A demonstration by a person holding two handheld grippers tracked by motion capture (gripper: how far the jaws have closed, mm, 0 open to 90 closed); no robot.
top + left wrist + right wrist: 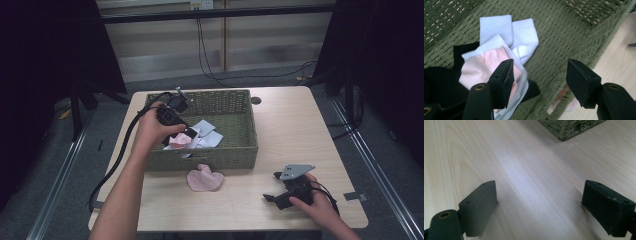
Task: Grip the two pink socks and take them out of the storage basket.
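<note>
Left gripper [540, 80] hovers agape over basket [248, 131] socks [499, 60] (right gripper [541, 207] idle, agape); next, likely pinching one.

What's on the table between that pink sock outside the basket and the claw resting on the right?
Nothing: in the high view, bare wood runs from the pink sock to the right claw.

woven wicker basket [235, 150], smooth wood table [295, 135]
</note>
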